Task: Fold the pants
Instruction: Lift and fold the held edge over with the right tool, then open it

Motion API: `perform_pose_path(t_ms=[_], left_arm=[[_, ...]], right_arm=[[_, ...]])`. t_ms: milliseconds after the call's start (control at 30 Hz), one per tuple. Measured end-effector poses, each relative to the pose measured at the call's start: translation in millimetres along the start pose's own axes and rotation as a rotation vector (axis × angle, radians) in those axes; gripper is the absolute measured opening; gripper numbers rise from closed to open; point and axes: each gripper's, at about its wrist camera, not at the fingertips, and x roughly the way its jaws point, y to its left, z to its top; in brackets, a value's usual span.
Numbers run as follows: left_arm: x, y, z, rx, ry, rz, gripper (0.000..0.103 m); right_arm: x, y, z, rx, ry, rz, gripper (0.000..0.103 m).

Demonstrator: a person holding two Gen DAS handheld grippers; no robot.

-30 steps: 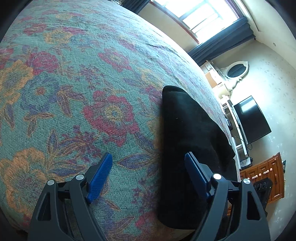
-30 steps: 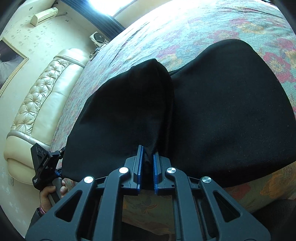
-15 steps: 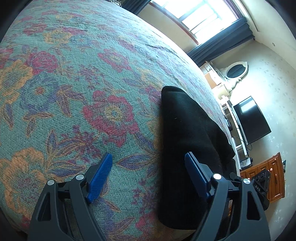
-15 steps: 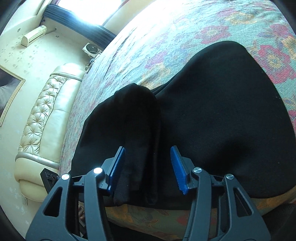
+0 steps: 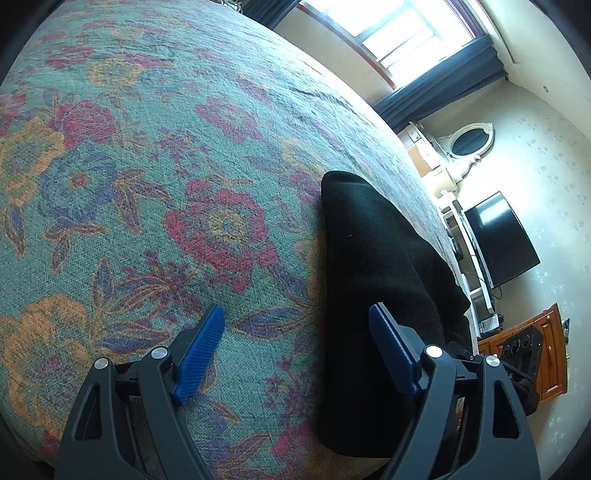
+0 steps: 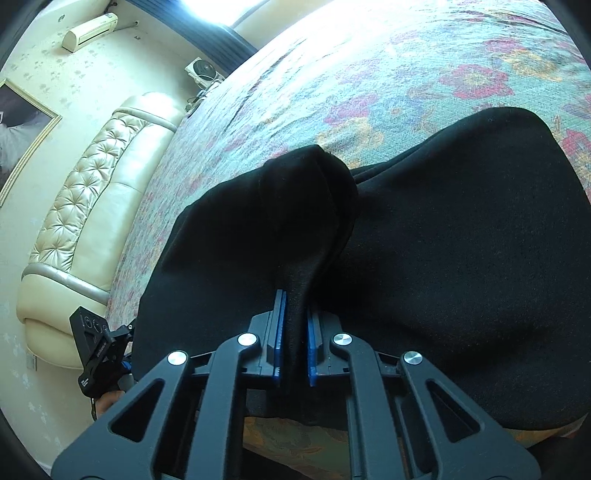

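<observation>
Black pants (image 6: 443,236) lie on a floral bedspread (image 6: 406,74) near the bed's front edge. My right gripper (image 6: 294,332) is shut on a raised fold of the pants near the front edge, with cloth bunched up ahead of the blue pads. In the left wrist view the pants (image 5: 376,280) lie as a long dark strip at the right. My left gripper (image 5: 295,350) is open and empty above the bedspread (image 5: 147,184), its right finger over the pants' left edge.
A cream tufted headboard (image 6: 85,206) stands at the left in the right wrist view. A dark TV (image 5: 498,240), a white shelf and a wooden drawer unit (image 5: 546,354) stand beyond the bed's right side. A bright window (image 5: 399,33) is at the back.
My right gripper opened half a second ago and has shut again on a fold of the pants, lifting it. My left gripper has stayed open and nearly still.
</observation>
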Motion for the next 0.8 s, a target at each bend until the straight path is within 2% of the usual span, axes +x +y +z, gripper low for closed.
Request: perform_pose_path(t_ms=[233,333,433,500,567,800], left_arm=[[-1.4,4.6,6.2,-0.04,0.022,-0.036,0.079],[3.9,1.7,8.1,-0.075,0.074,-0.112,0.079],[14.3,-6.6,8.5,-0.106,0.163,-0.204,0.079],[23.6,-10.9,6.7,-0.143,0.226,-0.275,0.085],[32.2,-13.1,4.4,-0.177,0.27,-0.307,0.085],[46.1,-28.0,1.4,-0.121,0.3,-0.258,0.085]], right_arm=[[-26.6,2.2,15.2,-0.015,-0.032,0.047,0.007],[-40.6,4.3,24.9,-0.029,-0.054,0.038,0.007],[-51.7,1.1,29.6,-0.044,-0.064,0.019,0.007],[-57.1,-0.5,30.4,-0.068,-0.056,-0.003,0.007],[-62.0,-1.9,30.4,-0.091,-0.05,-0.022,0.007],[-80.7,-25.3,33.7,-0.074,-0.062,-0.061,0.006]])
